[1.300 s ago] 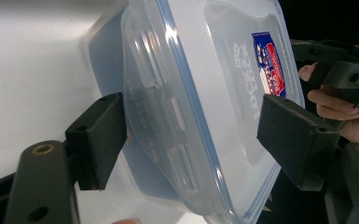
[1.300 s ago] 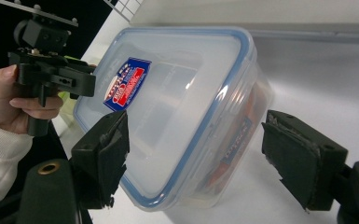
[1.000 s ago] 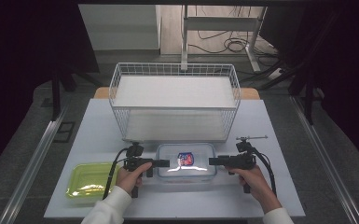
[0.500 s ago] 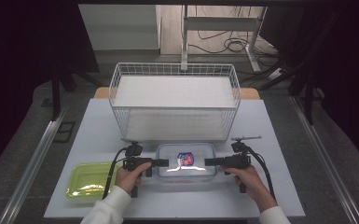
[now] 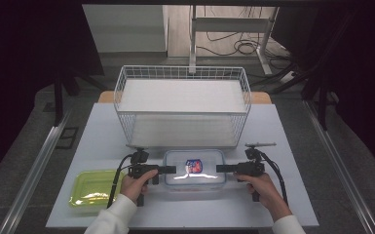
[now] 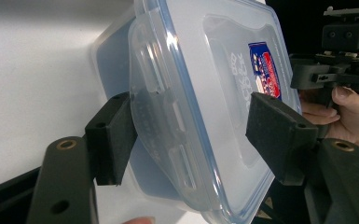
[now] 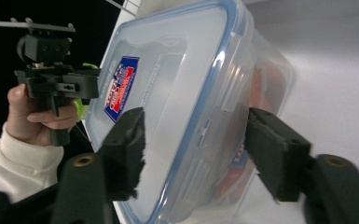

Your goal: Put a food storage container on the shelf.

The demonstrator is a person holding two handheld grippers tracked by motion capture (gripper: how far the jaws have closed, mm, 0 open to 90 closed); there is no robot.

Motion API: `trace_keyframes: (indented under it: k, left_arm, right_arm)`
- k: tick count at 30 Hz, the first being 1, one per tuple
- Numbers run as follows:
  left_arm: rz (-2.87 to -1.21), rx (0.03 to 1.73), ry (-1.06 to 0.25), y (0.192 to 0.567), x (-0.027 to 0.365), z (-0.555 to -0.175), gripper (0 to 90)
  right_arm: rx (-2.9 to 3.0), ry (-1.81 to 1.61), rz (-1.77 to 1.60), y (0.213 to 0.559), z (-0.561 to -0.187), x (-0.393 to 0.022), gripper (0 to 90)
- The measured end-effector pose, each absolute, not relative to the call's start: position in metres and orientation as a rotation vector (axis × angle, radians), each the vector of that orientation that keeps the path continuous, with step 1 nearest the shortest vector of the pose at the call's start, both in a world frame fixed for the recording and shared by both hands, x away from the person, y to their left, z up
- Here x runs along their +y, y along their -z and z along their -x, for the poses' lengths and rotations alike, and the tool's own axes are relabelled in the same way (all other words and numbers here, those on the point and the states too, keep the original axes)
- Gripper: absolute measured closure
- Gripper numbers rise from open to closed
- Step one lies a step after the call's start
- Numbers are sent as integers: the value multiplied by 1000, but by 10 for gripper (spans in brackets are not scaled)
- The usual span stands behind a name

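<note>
- We've got L gripper (image 6: 186,135) astride the box's (image 5: 195,168) end clip, pads just short of it, jaws part open.
- R gripper (image 7: 196,154) jaws just been closing, box's other end between, not yet pinched.

Clear plastic container (image 5: 195,170): rectangular, rounded corners, translucent walls. It rests flat on the white bench (image 5: 282,146), near the front edge, just in front of the wire basket (image 5: 182,105). Blue-sealed lid (image 6: 224,70): fitted on top, carrying a red-and-blue label (image 5: 193,166) near its centre. Side latches (image 6: 168,112): apparently folded down. Reddish contents (image 7: 265,79) show through one wall; identity cannot be determined.
</note>
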State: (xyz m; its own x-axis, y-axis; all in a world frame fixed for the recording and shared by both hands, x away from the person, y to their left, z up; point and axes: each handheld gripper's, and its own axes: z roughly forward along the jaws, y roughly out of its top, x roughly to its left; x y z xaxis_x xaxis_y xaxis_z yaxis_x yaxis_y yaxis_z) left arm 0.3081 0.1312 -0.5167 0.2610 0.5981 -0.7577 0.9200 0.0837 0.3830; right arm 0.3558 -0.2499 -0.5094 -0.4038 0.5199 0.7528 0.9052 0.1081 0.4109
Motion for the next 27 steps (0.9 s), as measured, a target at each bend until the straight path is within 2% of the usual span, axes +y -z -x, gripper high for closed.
trace_keyframes:
  k: [14, 27]
  left_arm:
    - [-1611, 1402, 434, 512, 137, -301, 406]
    - [-1586, 1365, 445, 509, 142, -299, 466]
  right_arm:
    - [-1942, 1259, 1386, 506, -351, -256, 501]
    - [-1939, 1271, 1364, 504, -347, -259, 519]
